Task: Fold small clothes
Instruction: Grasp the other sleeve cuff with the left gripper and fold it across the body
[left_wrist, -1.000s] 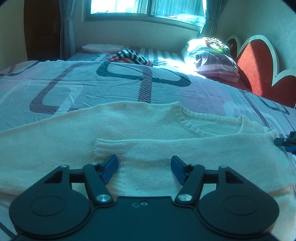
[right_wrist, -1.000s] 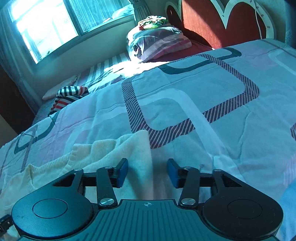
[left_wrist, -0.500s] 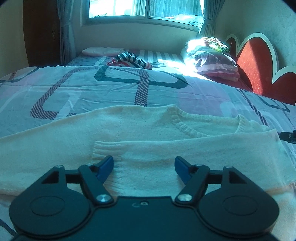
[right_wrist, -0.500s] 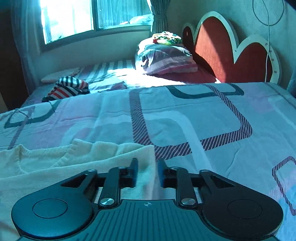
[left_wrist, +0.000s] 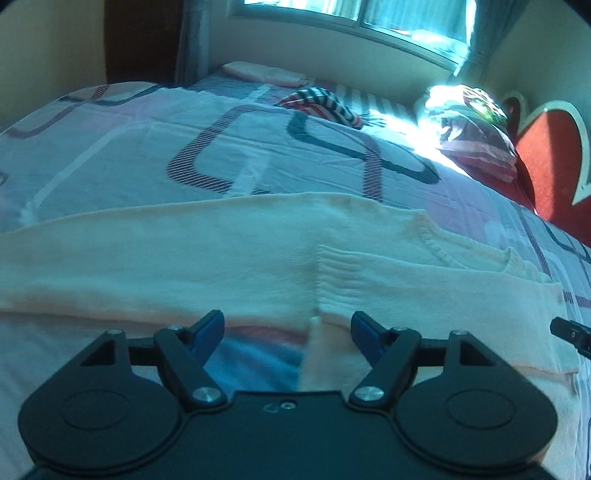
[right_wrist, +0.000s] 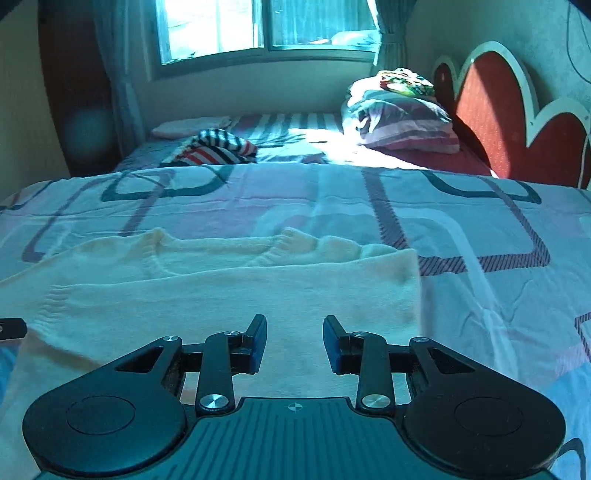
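Note:
A cream knit sweater (left_wrist: 229, 251) lies spread across the bedspread, one sleeve folded over its body with the ribbed cuff (left_wrist: 334, 269) near the middle. My left gripper (left_wrist: 286, 326) hovers open above the sweater's near edge, just left of the cuff, holding nothing. In the right wrist view the sweater (right_wrist: 221, 295) fills the foreground with its neckline (right_wrist: 221, 247) beyond. Over the folded sleeve my right gripper (right_wrist: 295, 332) has its jaws opening, and no cloth is pinched between them. Each gripper's tip shows at the edge of the other's view.
A striped garment (right_wrist: 218, 146) and a pink folded piece (right_wrist: 188, 125) lie at the far end of the bed. Stacked pillows and bedding (right_wrist: 402, 114) sit by the red headboard (right_wrist: 487, 107). A window (right_wrist: 258, 26) is behind.
The right gripper, nearly shut at the sweater's corner half a second ago, now stands apart and has drawn back over the sleeve. The left gripper has slid left and back, off the cuff.

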